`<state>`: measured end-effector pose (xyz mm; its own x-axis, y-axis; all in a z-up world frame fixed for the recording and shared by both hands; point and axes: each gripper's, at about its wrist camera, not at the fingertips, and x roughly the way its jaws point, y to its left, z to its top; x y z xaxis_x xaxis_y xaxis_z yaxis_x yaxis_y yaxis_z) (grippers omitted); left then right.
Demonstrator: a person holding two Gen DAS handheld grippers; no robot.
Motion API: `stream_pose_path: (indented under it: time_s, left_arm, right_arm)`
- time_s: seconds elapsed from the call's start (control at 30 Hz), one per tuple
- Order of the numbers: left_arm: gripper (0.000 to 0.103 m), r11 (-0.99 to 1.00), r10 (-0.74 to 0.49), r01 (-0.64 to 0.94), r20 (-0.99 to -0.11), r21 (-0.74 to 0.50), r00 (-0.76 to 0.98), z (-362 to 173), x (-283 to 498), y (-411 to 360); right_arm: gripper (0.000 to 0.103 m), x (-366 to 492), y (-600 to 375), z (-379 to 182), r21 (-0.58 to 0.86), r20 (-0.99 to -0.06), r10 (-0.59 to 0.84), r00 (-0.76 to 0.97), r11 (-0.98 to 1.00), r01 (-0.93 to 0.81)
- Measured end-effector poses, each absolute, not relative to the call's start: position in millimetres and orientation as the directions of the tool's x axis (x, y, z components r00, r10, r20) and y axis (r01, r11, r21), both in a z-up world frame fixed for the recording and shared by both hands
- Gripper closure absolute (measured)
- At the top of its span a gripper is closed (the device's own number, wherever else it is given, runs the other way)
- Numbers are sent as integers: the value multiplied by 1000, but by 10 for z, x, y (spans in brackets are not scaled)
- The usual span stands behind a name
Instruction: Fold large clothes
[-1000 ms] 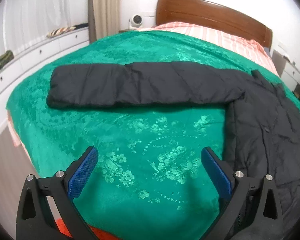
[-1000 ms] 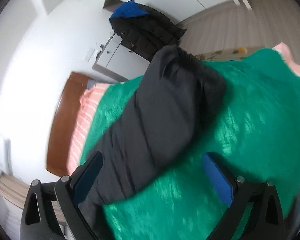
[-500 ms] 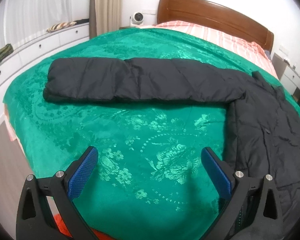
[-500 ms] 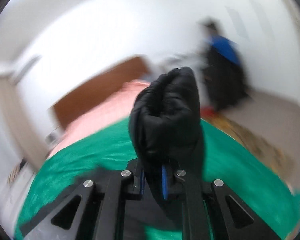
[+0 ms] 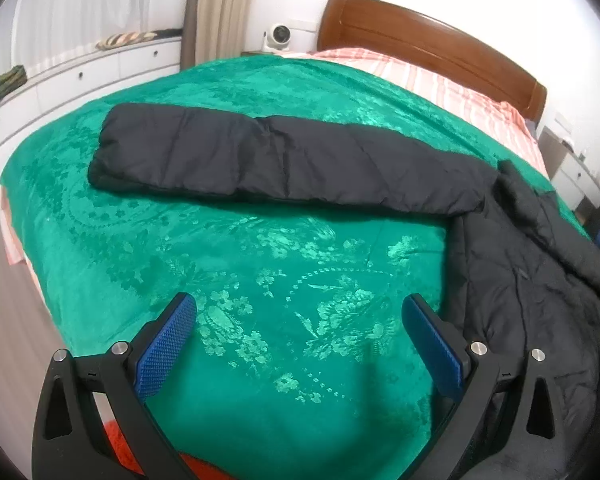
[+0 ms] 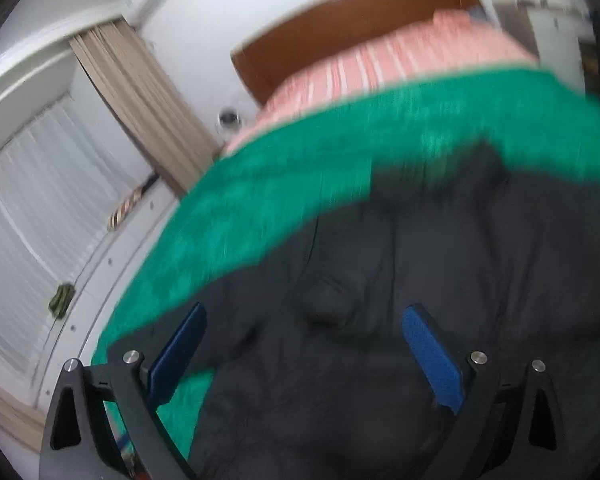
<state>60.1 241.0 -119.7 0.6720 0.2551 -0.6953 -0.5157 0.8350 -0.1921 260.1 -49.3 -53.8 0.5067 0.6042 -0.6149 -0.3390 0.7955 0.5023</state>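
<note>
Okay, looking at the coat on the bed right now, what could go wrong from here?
1. The long sleeve lies stretched across the blanket, away from the coat body. Pulled by its end, it might twist or drag the body with it.
2. Both grippers, left and right, stand open, the right one's jaws just opened, over loose puffy folds. The coat may spring back unfolded.
3. The right view is blurred, so the next grab could miss.

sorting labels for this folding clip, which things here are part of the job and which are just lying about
Job: black padded coat, outstretched sleeve and body; green floral bedspread under it.

Lying about: white round fan; striped cushion and dark green bundle on the white drawer unit.
</note>
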Motion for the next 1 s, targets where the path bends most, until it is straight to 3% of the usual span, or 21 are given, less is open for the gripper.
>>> stream_pose_path:
  time_s: [0.13, 0.27, 0.37, 0.53, 0.8, 1.0]
  left_arm:
    - [1, 831, 248, -519, -701, -202, 669, -1213, 620, 2423]
    - [1, 829, 250, -522, -704, -200, 665, -1219, 624, 2414]
    - [1, 833, 259, -521, -703, -184, 662, -1218, 640, 2390]
    - [1, 843, 280, -519, -708, -143, 649, -1229, 669, 2323]
    - [1, 850, 325, -522, -711, -69, 623, -1247, 707, 2215]
    - [1, 861, 346, -508, -698, -29, 627, -1230, 696, 2153]
  right_arm:
    - [5, 1870, -502, -903, 448, -662, 619, 422, 779, -439]
    - [5, 1172, -917, -887, 264, -674, 543, 501, 810, -523]
    - [5, 730, -1263, -778, 153, -637, 459, 619, 862, -482]
    - [4, 311, -1825, -804, 2, -536, 224, 814, 964, -264]
    - [3, 365, -2063, -967, -6, -532, 151, 833, 983, -181]
    - [3, 422, -1946, -1080, -8, -549, 181, 816, 975, -221]
